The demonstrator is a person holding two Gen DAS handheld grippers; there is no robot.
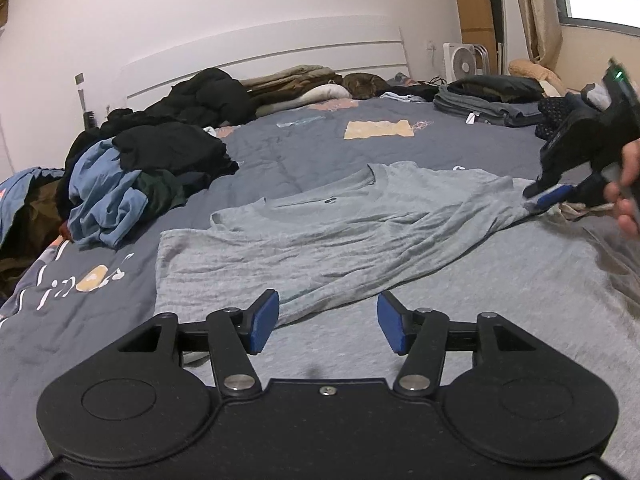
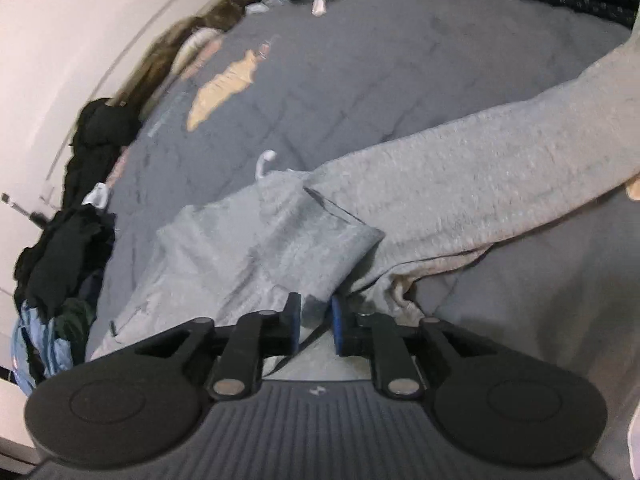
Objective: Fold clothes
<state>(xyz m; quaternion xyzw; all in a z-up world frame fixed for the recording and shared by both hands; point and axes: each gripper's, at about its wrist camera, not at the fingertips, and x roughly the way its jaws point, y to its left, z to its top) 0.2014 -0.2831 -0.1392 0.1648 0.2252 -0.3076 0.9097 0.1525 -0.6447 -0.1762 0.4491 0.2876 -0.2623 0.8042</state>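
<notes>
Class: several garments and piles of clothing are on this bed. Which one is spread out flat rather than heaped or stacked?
The light grey T-shirt, lying open in front of the left gripper. The dark and blue clothes are heaped, and the grey stack is folded.

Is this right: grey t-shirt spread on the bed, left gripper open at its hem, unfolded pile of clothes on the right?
Not quite: the unfolded pile lies to the left, per the left wrist view. The grey t-shirt is spread on the bed, left gripper open at its hem.
</notes>
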